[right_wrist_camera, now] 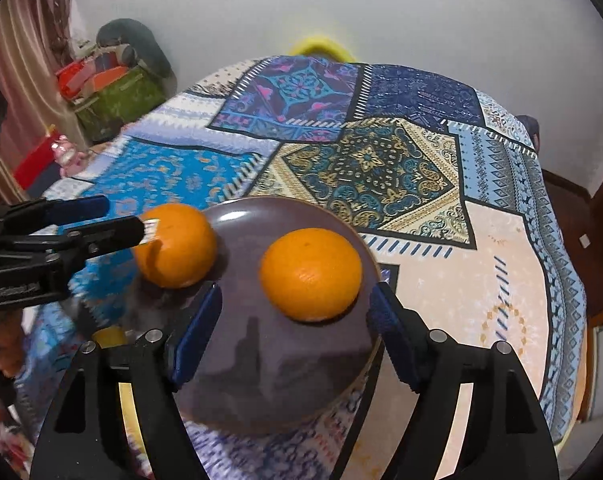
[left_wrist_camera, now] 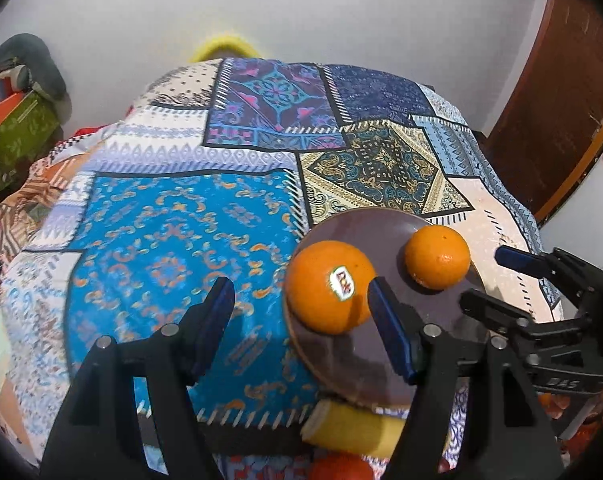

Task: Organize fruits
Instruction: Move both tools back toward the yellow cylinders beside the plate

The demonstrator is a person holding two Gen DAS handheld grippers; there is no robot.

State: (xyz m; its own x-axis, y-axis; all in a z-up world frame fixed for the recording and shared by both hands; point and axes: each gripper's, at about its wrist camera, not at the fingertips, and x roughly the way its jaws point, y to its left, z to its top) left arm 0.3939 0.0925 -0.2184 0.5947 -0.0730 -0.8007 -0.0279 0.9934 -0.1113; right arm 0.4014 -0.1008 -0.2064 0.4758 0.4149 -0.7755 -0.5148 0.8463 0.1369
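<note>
Two oranges sat on the brown plate [right_wrist_camera: 261, 216] on your patterned worktop [left_wrist_camera: 173, 240].
Your left gripper [left_wrist_camera: 301, 304] and right gripper [right_wrist_camera: 295, 304] both hung with jaws wide and empty: the stickered orange [left_wrist_camera: 329, 286] lay just beside the left, the plain orange [right_wrist_camera: 310, 274] ahead of the right.

I am in a home, in a lived-in room. My table wears a patchwork-print cloth [right_wrist_camera: 381, 168] in blues and cream. At ten o'clock, a green box [right_wrist_camera: 117, 100] stuffed with household clutter sits against a plain white wall [right_wrist_camera: 461, 20]. At three o'clock stands a brown wooden door [left_wrist_camera: 557, 92].
</note>
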